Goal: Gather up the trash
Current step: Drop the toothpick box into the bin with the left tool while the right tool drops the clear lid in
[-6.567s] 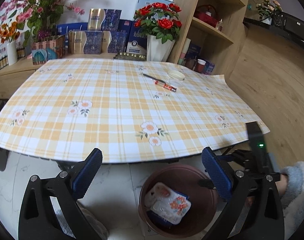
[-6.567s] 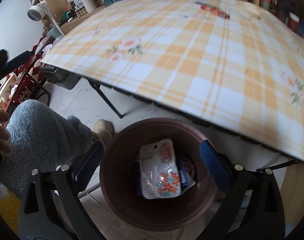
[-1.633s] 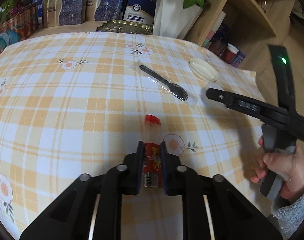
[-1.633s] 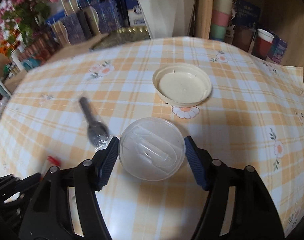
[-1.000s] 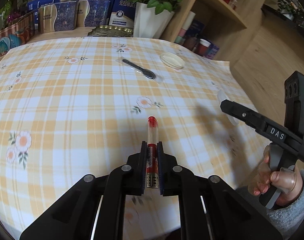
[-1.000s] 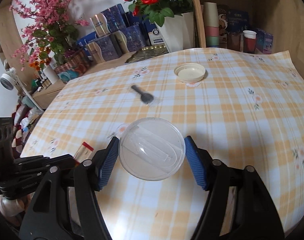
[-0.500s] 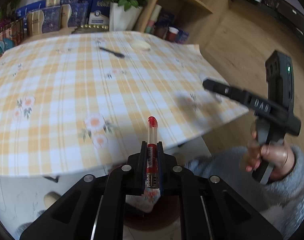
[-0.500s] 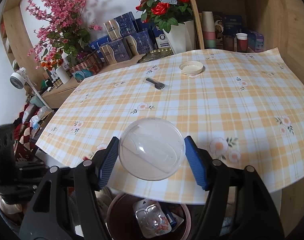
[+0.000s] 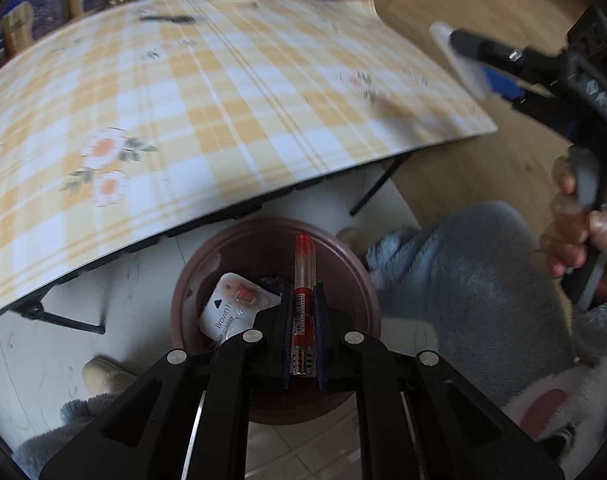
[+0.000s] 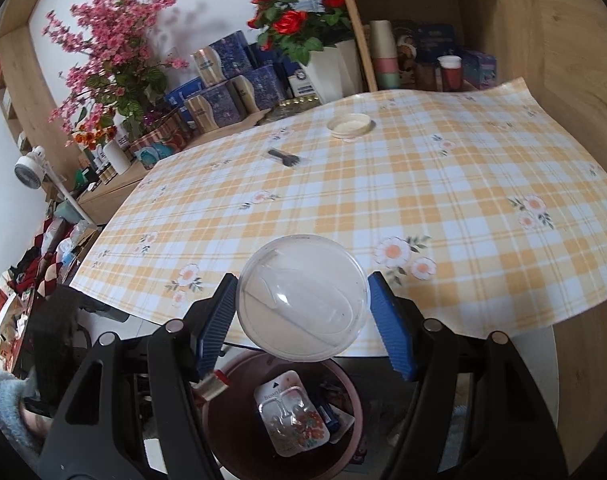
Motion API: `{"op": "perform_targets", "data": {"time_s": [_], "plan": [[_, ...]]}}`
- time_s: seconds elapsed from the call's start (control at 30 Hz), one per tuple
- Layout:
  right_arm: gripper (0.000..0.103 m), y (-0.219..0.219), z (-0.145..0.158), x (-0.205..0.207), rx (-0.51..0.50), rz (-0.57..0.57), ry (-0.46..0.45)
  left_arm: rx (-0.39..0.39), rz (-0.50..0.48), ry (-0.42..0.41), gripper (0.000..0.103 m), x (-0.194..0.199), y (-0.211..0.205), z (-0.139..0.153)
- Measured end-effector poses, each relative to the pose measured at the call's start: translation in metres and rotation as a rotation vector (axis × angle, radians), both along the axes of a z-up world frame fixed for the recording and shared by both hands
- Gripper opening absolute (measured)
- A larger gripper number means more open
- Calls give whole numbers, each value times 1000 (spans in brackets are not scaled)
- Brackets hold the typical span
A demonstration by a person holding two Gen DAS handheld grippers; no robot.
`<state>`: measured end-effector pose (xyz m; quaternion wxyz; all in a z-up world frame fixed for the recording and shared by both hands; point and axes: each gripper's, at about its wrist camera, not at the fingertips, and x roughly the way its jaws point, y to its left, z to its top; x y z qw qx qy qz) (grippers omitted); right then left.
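My left gripper (image 9: pixel 302 322) is shut on a red-capped clear tube with a red label (image 9: pixel 304 276), held right above the brown trash bin (image 9: pixel 355 276) on the floor. The bin holds a white floral packet (image 9: pixel 227 312). My right gripper (image 10: pixel 302 312) is shut on a clear round plastic lid (image 10: pixel 302 298), held above the bin (image 10: pixel 353 400) at the table's near edge. The tube's end (image 10: pixel 212 386) shows over the bin's left rim. On the table lie a wrapped black fork (image 10: pixel 285 157) and a cream round lid (image 10: pixel 350 124).
The table with a yellow plaid cloth (image 10: pixel 383 200) overhangs the bin; its legs (image 9: pixel 373 190) stand beside it. Flower vases, blue boxes and shelves (image 10: pixel 423 52) line the far side. My blue fleece sleeve (image 9: pixel 463 280) and slippers are near the bin.
Both grippers have pulled back from the table with their items. The left gripper has tipped down over the bin with the tube; the right one holds the lid a little closer to the bin.
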<state>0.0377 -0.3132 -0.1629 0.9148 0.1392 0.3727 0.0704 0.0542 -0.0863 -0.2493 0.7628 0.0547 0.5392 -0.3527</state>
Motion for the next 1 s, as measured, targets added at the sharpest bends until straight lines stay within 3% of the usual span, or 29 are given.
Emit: {"op": "perform_targets", "data": {"time_s": [0.17, 0.27, 0.33, 0.37, 0.4, 0.47, 0.6, 0.8, 1.0], "plan": [[67, -13, -2, -4, -7, -27, 1, 80, -30, 38, 10, 19, -35, -31], [67, -19, -4, -8, 3, -36, 6, 84, -33, 27, 11, 24, -48, -38], [67, -20, -5, -10, 0, -41, 10, 25, -65, 8, 30, 24, -55, -32], [67, -20, -5, -12, -6, -42, 11, 15, -67, -11, 50, 24, -55, -28], [67, -20, -5, -14, -12, -43, 10, -7, -61, -42, 60, 22, -53, -21], [67, -19, -5, -18, -21, -42, 8, -50, -50, -83, 67, 19, -45, -6], [67, -13, -11, -25, -34, -39, 11, -97, 16, -220, 90, 10, -14, 29], [67, 12, -26, -34, -50, -17, 12, -140, 161, -365, 96, -9, 49, 64], [67, 52, -47, -38, -77, 57, 39, -109, 287, -470, 97, -34, 104, 81]]}}
